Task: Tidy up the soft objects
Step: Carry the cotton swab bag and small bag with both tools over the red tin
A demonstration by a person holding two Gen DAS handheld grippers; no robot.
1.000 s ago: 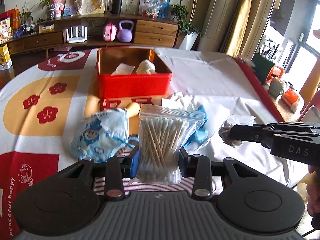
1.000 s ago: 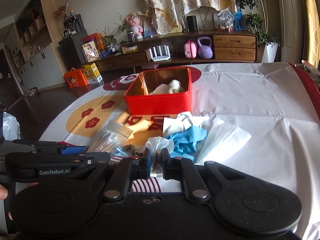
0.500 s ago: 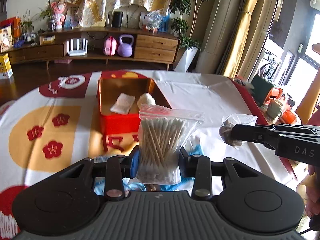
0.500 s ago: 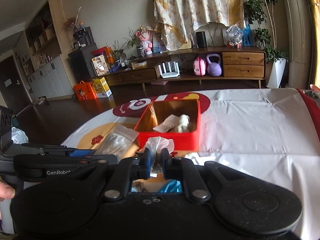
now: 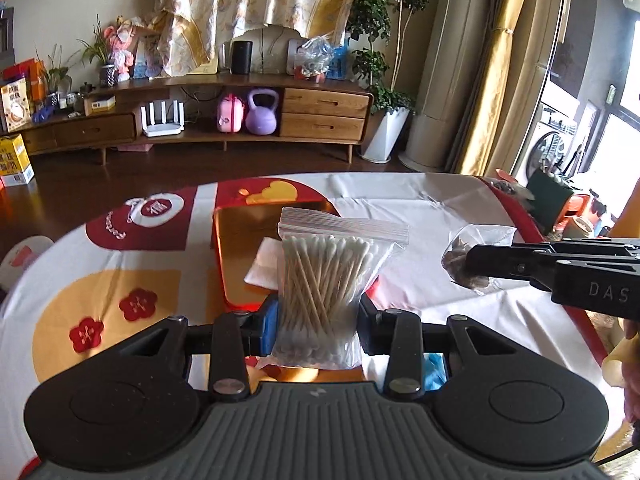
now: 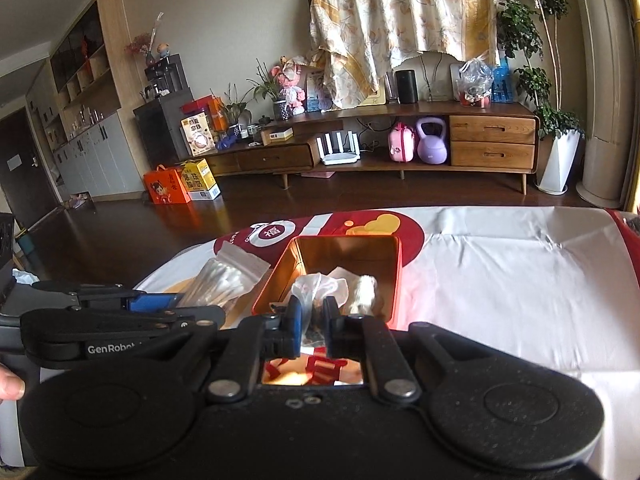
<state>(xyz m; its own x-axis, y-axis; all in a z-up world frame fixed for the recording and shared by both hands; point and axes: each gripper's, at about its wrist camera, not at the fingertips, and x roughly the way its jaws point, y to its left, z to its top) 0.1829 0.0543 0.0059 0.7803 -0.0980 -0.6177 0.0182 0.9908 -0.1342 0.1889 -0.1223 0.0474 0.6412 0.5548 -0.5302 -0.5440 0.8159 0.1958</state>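
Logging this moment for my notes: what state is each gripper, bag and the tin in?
left gripper: shut on the cotton swab bag.
cotton swab bag: zip-sealed, held upright above the table.
right gripper: shut on a small clear bag.
small clear bag: crumpled, dark contents, held over the tin.
red tin: open, lidless, holding white soft items.

Cotton-swab bag [image 5: 324, 280] in left claw [image 5: 316, 326]

Round table [image 5: 440, 216] under white, red and yellow printed cloth [image 6: 500, 280]; open red rectangular tin box [image 6: 394, 276] on it.
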